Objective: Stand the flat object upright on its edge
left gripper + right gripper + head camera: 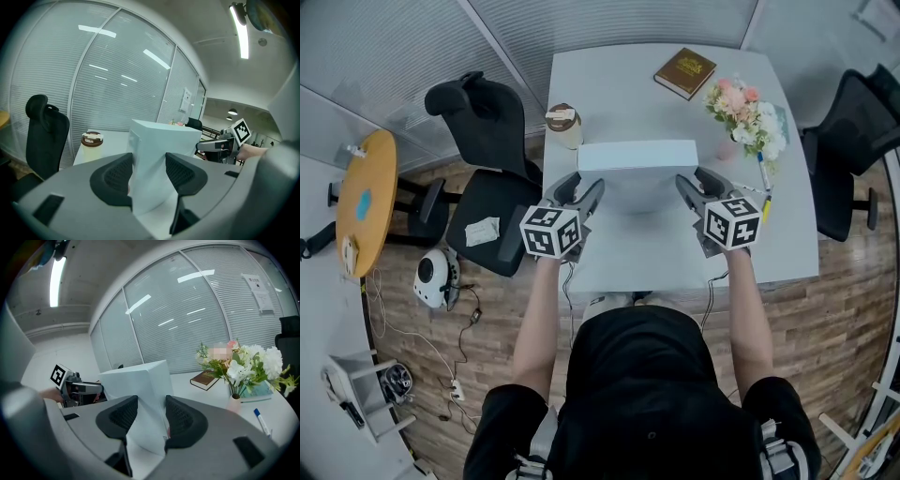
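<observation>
A flat white box [636,156] stands upright on its long edge on the white table [647,262], its broad face towards me. My left gripper [584,187] is shut on the box's left end, and my right gripper [698,183] is shut on its right end. In the left gripper view the box [159,140] fills the gap of the left gripper [149,171], with both black pads against its faces. The right gripper view shows the same box [140,380] pinched in the right gripper [152,416]. The box's lower edge is hidden behind the jaws.
A lidded cup [564,125] stands just behind the box's left end. A brown book [685,72] lies at the far side, with a vase of flowers [745,117] and a pen [763,173] to the right. Black chairs [483,141] [853,141] flank the table.
</observation>
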Demonstrator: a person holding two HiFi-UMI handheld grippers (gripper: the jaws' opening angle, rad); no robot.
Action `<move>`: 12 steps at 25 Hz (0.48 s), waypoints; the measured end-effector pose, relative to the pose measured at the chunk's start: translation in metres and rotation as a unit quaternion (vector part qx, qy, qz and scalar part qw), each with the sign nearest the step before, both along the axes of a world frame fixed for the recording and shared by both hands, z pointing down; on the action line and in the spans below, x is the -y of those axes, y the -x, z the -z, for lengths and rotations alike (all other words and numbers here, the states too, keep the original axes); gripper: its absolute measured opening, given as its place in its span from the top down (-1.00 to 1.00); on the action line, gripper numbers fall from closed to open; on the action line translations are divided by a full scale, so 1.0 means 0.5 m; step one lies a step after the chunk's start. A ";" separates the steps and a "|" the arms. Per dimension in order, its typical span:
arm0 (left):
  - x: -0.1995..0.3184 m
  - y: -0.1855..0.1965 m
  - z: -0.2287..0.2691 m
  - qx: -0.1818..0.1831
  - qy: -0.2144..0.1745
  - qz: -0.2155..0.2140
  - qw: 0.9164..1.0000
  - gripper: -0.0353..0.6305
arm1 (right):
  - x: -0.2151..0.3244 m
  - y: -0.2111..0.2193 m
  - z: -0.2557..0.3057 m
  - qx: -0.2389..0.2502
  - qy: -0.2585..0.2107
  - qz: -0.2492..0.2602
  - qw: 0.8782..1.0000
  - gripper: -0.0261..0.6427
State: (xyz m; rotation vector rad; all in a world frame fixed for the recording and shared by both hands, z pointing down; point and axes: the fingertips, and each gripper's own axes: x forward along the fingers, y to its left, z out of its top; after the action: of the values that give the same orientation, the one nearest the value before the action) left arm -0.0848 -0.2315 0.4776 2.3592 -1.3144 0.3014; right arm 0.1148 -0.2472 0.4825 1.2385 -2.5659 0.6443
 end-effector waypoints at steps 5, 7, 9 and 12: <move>-0.012 -0.001 -0.003 0.000 -0.004 -0.004 1.000 0.20 | -0.009 -0.001 -0.003 -0.001 -0.002 0.001 1.000 0.31; -0.016 -0.002 -0.003 0.001 -0.005 -0.005 1.000 0.20 | -0.012 -0.002 -0.002 -0.001 -0.004 -0.001 1.000 0.30; -0.019 -0.002 -0.003 0.002 -0.006 -0.005 1.000 0.20 | -0.015 -0.002 -0.003 0.000 -0.003 -0.004 1.000 0.30; -0.022 0.001 -0.003 0.002 -0.007 -0.005 1.000 0.20 | -0.017 0.000 -0.004 0.004 0.000 -0.007 1.000 0.30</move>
State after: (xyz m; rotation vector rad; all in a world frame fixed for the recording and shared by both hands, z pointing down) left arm -0.0851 -0.2205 0.4794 2.3782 -1.3099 0.3009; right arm 0.1149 -0.2386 0.4843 1.2568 -2.5658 0.6546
